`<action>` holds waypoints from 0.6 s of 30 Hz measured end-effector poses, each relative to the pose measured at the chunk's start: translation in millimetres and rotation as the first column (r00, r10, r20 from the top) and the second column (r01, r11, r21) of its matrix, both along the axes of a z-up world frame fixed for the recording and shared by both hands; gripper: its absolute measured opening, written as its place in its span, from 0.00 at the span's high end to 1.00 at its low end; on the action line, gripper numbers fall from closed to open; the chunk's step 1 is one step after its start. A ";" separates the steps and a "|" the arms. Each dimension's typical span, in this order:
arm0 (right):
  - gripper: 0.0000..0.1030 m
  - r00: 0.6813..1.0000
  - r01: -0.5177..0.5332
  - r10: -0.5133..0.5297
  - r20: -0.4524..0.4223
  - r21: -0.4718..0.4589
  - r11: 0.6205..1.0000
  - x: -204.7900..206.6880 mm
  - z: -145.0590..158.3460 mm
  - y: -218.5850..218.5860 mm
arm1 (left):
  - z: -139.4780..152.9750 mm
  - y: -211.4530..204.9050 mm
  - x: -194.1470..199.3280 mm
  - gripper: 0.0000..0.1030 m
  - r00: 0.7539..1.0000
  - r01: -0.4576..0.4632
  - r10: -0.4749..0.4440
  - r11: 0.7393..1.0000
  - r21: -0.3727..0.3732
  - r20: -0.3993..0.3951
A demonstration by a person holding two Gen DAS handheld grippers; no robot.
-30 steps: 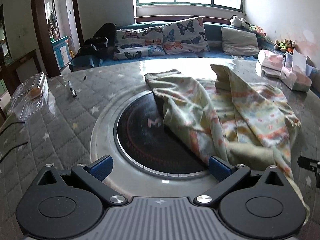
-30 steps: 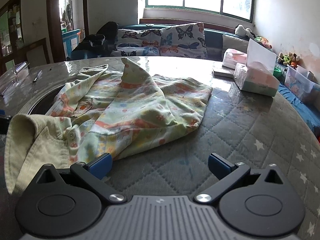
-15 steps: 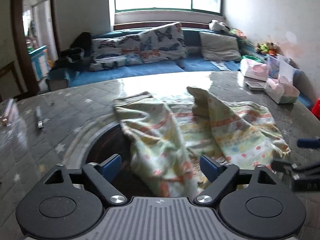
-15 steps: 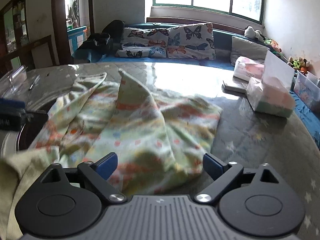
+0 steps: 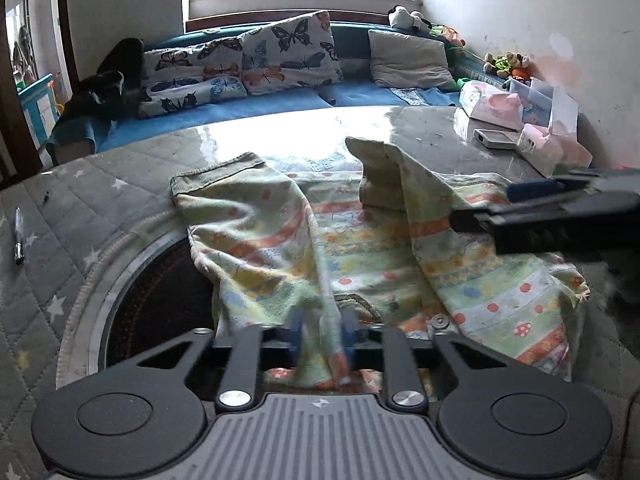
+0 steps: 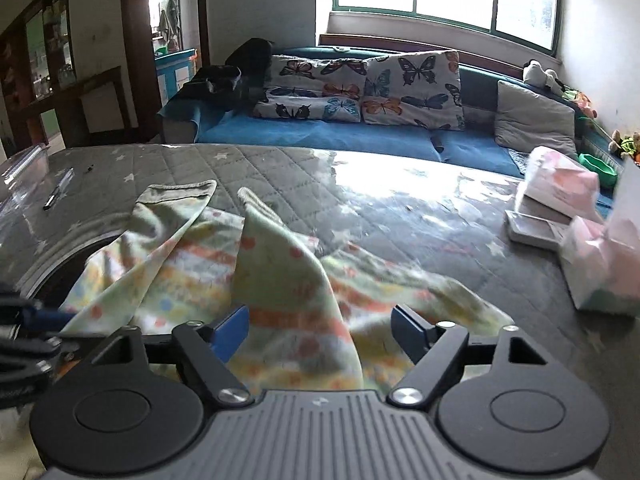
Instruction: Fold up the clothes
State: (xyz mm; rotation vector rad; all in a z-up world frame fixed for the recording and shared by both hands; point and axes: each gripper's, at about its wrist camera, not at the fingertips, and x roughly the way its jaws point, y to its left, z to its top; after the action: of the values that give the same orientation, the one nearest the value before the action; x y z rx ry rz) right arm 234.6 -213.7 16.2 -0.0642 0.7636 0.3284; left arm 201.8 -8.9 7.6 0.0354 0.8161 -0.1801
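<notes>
A pale green garment with orange, yellow and blue printed stripes [image 5: 372, 248] lies crumpled on the grey quilted table [image 5: 80, 200]; it also shows in the right wrist view [image 6: 280, 280]. My left gripper [image 5: 322, 334] is shut on a fold of the garment near its front edge. My right gripper [image 6: 320, 330] is open, its blue fingers either side of a raised ridge of the cloth; it shows from the side in the left wrist view [image 5: 560, 208], above the garment's right part.
A dark round inset [image 5: 160, 300] sits in the table under the garment's left side. A pen [image 5: 19, 236] lies at the left. Tissue packs and a box [image 5: 520, 128] stand at the right. A sofa with butterfly cushions [image 5: 248, 60] is behind.
My left gripper moved forward over the garment and closed on a fold of it. My right gripper moved forward and left over the cloth, still open.
</notes>
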 end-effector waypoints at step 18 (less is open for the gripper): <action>0.95 1.000 0.002 -0.002 0.003 0.130 0.992 12.2 10.3 -9.1 | 18.4 49.2 -51.2 0.98 0.990 -0.123 0.127 0.991 -0.060 0.059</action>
State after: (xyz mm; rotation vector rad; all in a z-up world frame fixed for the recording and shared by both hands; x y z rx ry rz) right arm 246.8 -222.8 26.5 0.0582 0.7377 0.3754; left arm 150.6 40.3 26.0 -0.0627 0.7477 -0.0827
